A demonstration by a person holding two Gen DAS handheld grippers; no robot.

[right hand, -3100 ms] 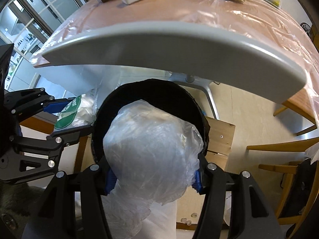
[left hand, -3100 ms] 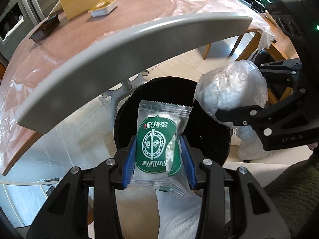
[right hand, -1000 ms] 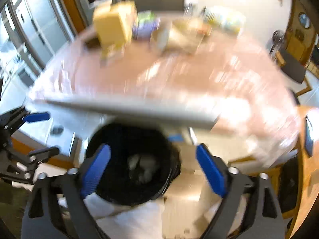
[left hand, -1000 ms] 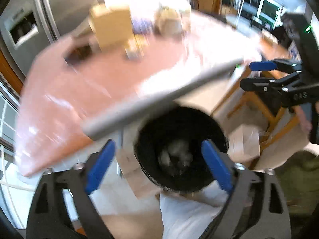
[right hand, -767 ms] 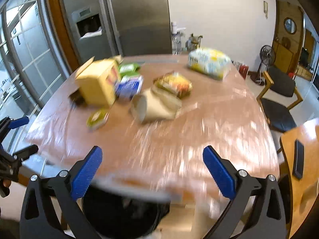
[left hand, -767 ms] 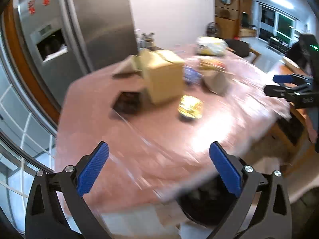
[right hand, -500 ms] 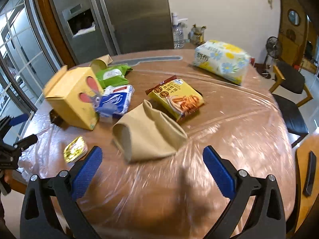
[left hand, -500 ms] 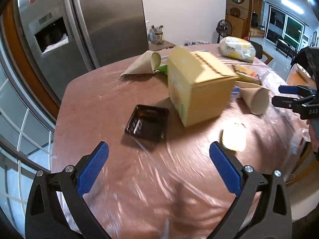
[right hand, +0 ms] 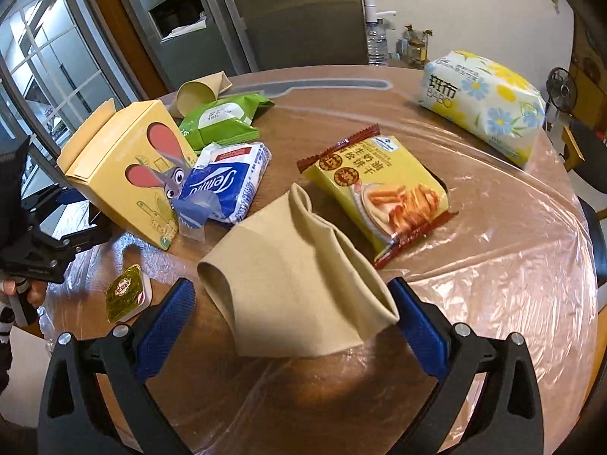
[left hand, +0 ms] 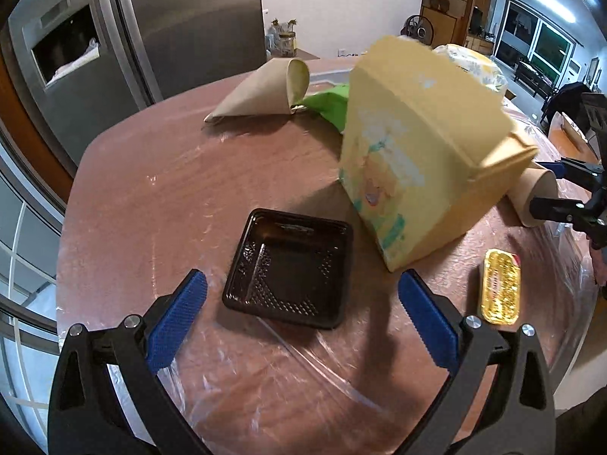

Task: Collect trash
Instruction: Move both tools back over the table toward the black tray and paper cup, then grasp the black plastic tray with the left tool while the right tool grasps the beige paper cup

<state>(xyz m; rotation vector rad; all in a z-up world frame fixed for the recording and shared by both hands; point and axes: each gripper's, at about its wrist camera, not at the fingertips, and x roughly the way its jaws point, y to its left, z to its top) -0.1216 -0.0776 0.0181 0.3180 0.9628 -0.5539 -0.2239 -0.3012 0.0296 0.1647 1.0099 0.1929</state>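
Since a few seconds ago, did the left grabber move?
Yes. The left gripper rose from over the bin below the table edge; now it hangs open above the table, facing the black tray.

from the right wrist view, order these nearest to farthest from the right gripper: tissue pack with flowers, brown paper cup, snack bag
1. Brown paper cup, crushed, lying right ahead of the open right gripper.
2. Snack bag, just beyond the cup, slightly right.
3. Tissue pack, at the table's far right edge.

Plastic-covered table holds yellow box, black tray, crushed paper cup.
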